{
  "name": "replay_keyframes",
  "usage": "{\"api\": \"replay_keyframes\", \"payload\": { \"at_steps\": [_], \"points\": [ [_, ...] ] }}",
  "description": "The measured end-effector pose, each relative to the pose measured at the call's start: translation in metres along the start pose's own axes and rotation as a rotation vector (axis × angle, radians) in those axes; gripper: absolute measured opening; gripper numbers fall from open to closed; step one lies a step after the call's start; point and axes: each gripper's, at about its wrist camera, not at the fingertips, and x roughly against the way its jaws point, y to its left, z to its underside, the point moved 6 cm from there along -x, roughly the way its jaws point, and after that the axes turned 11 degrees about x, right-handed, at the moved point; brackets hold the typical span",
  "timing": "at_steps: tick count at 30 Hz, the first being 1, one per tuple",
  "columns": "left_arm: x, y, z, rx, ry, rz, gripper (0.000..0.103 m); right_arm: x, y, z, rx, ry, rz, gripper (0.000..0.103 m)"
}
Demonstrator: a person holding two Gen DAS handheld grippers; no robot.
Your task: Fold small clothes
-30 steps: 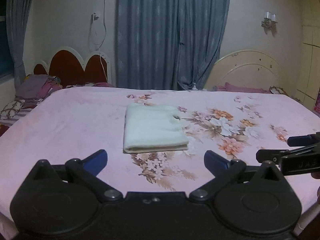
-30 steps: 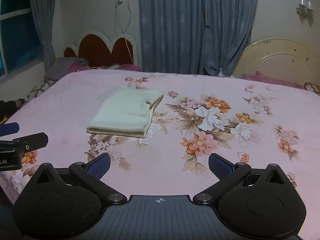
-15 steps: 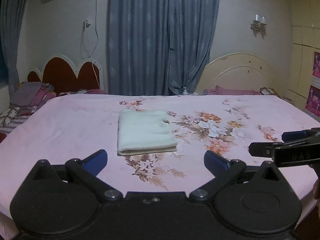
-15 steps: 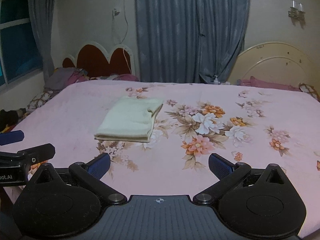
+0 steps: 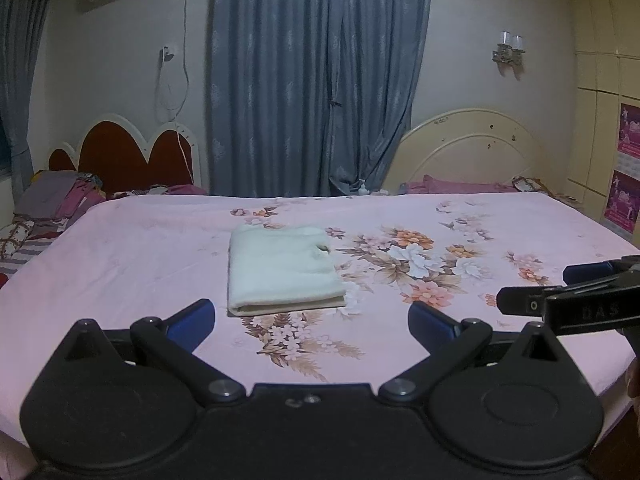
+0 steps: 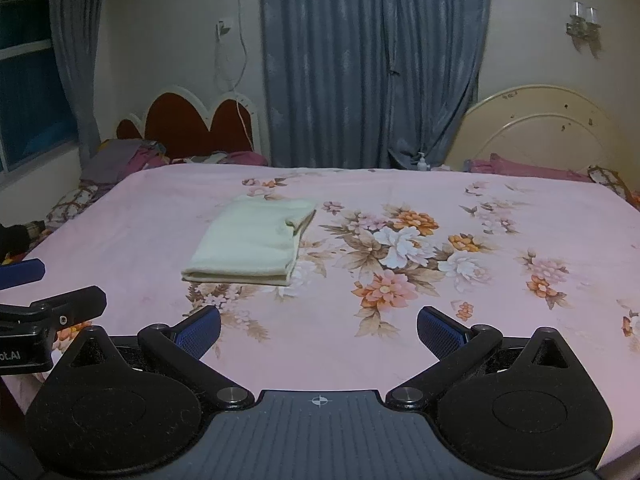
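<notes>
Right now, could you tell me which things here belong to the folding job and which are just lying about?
Job:
folded cream garment
left gripper, open
right gripper, open

Lying about:
pile of clothes by the red headboard
pump bottle

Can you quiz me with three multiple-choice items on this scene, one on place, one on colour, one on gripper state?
1. Where does the folded cloth lie?
A. on the pink floral bedsheet
B. on the pillows by the red headboard
C. in the left gripper

2. What colour are the gripper pads?
A. red
B. blue
C. white

3. How do the left gripper and right gripper stand?
A. both shut on the cloth
B. one open, one shut
C. both open, holding nothing

Answers: 1 A, the cloth rests flat on the sheet beside the flower print. 2 B, blue pads show in both wrist views. 3 C, each pair of fingers is spread wide over bare sheet.
</notes>
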Motion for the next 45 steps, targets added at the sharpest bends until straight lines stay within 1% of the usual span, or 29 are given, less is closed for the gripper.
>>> {"api": "replay_keyframes", "payload": {
  "at_steps": [19,45],
  "points": [
    [0.000,0.002,-0.010,-0.005,-0.004,0.006,0.103,0.003,-0.003,0.000,0.005,-0.001,0.005,0.103],
    [-0.001,0.002,-0.012,-0.014,-0.006,0.012,0.102,0.002,-0.005,-0.004,0.024,-0.004,0.012,0.103]
  ]
}}
